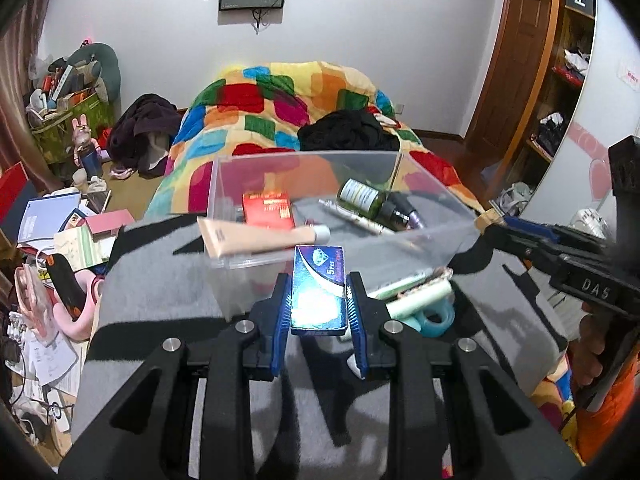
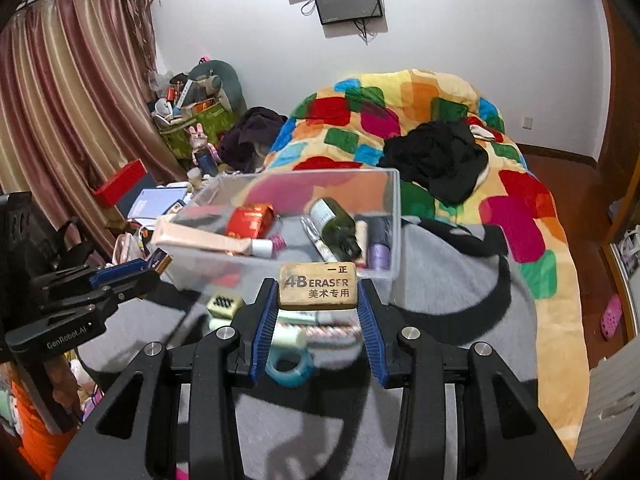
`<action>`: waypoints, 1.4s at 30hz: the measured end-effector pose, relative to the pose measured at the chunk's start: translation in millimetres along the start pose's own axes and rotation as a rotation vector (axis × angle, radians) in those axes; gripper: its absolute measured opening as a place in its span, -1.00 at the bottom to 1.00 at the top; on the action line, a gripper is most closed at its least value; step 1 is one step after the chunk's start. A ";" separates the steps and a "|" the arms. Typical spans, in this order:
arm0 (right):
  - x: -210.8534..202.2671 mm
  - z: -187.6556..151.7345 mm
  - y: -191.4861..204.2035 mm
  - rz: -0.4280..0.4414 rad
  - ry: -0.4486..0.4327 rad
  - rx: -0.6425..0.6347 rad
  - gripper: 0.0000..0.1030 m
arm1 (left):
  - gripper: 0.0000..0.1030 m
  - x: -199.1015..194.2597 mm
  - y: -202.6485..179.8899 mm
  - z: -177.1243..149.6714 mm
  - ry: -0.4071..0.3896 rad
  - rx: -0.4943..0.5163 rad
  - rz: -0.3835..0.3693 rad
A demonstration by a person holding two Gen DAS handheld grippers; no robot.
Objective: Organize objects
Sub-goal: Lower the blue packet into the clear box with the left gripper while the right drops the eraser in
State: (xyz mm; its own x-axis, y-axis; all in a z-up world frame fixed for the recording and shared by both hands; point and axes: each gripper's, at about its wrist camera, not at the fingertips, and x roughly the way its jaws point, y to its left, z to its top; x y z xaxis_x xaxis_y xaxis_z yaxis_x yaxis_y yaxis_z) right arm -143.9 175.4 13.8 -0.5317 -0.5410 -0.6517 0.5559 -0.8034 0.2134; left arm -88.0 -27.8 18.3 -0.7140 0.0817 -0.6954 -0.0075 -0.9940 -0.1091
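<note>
My left gripper (image 1: 319, 300) is shut on a small blue box (image 1: 319, 288) marked "5pcs", held just in front of a clear plastic bin (image 1: 224, 184). My right gripper (image 2: 318, 300) is shut on a tan 4B eraser (image 2: 318, 284), held at the bin's (image 2: 394, 216) near wall. The bin holds a red box (image 1: 268, 210), a beige tube (image 1: 256, 240), a green bottle (image 1: 362, 198) and a pen. The right gripper shows at the right of the left wrist view (image 1: 490, 216). The left gripper shows at the left of the right wrist view (image 2: 156, 262).
On the grey blanket (image 1: 160, 280) by the bin lie a pale green tube (image 1: 424, 296), a teal tape ring (image 2: 290, 366) and a small cream block (image 2: 224, 304). A colourful quilt (image 2: 520, 200) with black clothes lies behind. Cluttered floor at left, wooden shelves at right.
</note>
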 end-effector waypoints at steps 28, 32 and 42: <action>88.8 32.9 1.3 -0.050 0.143 -0.002 -0.29 | -0.48 68.8 -0.3 38.7 0.111 0.013 0.015; 89.1 33.0 1.1 -0.046 0.147 0.000 -0.29 | -0.48 70.9 -4.4 37.9 0.117 0.021 0.007; 72.0 29.2 8.7 -0.056 0.120 -0.047 -0.17 | -0.38 50.7 -8.4 35.5 0.086 0.025 -0.019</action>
State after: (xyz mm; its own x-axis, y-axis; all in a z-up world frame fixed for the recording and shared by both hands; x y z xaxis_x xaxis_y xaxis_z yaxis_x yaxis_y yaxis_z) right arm -196.1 122.1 -10.0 -0.4841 -0.4598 -0.7445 0.5584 -0.8174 0.1417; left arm -149.0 -17.9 9.2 -0.6509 0.1056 -0.7518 -0.0386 -0.9936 -0.1062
